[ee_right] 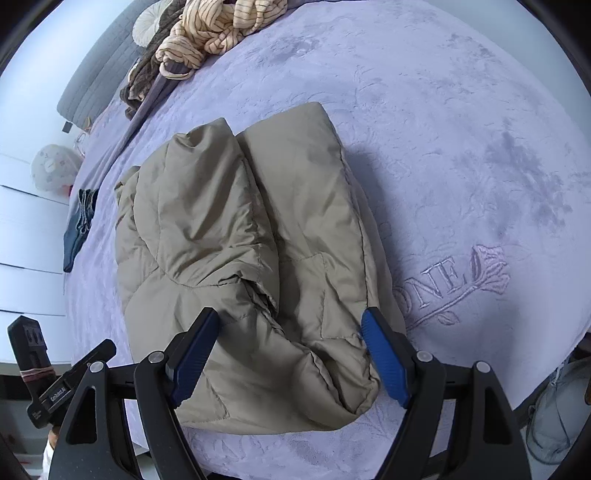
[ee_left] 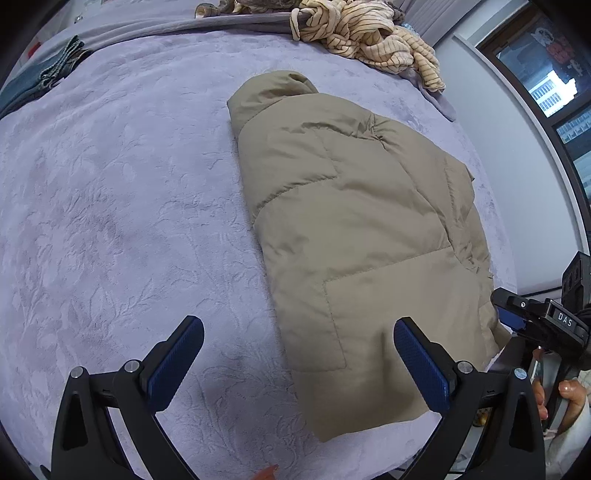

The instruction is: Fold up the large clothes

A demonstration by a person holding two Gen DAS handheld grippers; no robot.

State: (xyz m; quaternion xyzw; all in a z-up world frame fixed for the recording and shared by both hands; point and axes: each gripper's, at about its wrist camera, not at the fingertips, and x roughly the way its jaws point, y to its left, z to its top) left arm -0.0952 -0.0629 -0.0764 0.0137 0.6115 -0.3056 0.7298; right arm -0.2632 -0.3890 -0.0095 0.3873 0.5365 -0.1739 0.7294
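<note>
At the far left edge of the lavender bedspread [ee_left: 110, 221] lies a folded piece of dark denim [ee_left: 55, 74], flat and small; the bedspread itself is plush, embossed with leafy sprigs, and in the right wrist view it bears stitched lettering and a flower; no box or basket shows in either view. The left gripper [ee_left: 299, 354] has its jaws spread wide, with nothing between the ribbed blue pads [ee_left: 177, 365]; its left finger stands over bare bedspread, its right finger over the near corner of the jacket, and whether it touches the fabric I cannot tell. Right of centre lies the khaki puffer jacket [ee_left: 351, 221], folded into a long padded bundle with quilted seams and a patch pocket, its collar end pointing away. The right gripper [ee_right: 288, 354] is likewise spread wide over the jacket's near end, pinching nothing. Beyond, at the far edge, a striped cream garment [ee_left: 369, 33] sits in a crumpled heap.
</note>
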